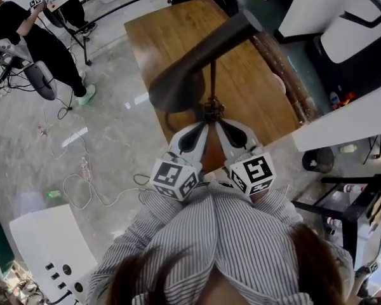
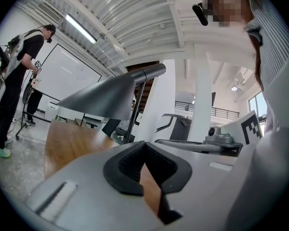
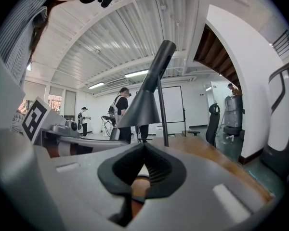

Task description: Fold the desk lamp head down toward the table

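Note:
A dark desk lamp stands on the wooden table [image 1: 178, 24]. Its cone-shaped head [image 1: 176, 89] hangs off a sloping arm [image 1: 241, 27] above a thin upright pole [image 1: 212, 81]. My left gripper [image 1: 204, 126] and right gripper [image 1: 220, 124] lie side by side at the table's near edge, tips close to the lamp's foot, both shut and holding nothing. From the left gripper [image 2: 144, 144] the lamp head [image 2: 103, 97] and pole [image 2: 135, 112] rise just ahead. Seen past the right gripper [image 3: 144, 146], the head [image 3: 139, 107] sits left of the pole [image 3: 162, 114].
A person [image 1: 41, 40] stands by a stand at the far left, with cables [image 1: 82, 176] on the floor. A white device [image 1: 51, 253] sits at lower left. A dark bin [image 1: 317, 159] and a black frame [image 1: 359, 205] stand to the right of the table.

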The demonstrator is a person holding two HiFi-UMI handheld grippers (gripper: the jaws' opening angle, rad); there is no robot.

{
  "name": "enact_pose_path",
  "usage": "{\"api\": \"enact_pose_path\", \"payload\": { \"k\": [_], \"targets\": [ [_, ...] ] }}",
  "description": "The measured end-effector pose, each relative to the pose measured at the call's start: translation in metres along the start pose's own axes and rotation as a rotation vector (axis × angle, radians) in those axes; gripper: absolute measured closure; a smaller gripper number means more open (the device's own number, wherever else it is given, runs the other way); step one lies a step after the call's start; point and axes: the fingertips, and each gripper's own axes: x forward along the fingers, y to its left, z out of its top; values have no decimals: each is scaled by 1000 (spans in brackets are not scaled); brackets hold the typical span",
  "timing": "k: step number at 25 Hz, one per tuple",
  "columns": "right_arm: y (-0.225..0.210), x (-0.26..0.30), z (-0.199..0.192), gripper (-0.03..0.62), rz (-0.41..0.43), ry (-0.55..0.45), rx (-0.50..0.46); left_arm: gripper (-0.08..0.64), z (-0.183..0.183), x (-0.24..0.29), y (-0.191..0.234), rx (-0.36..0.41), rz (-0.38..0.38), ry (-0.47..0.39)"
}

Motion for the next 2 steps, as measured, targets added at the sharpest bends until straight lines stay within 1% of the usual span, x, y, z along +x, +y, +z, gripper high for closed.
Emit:
{"api": "enact_pose_path", "payload": {
  "k": [2],
  "targets": [
    [-2,-1,-1,592,-2,3,6,557,0,0,1,-2,5,-2]
  ]
}}
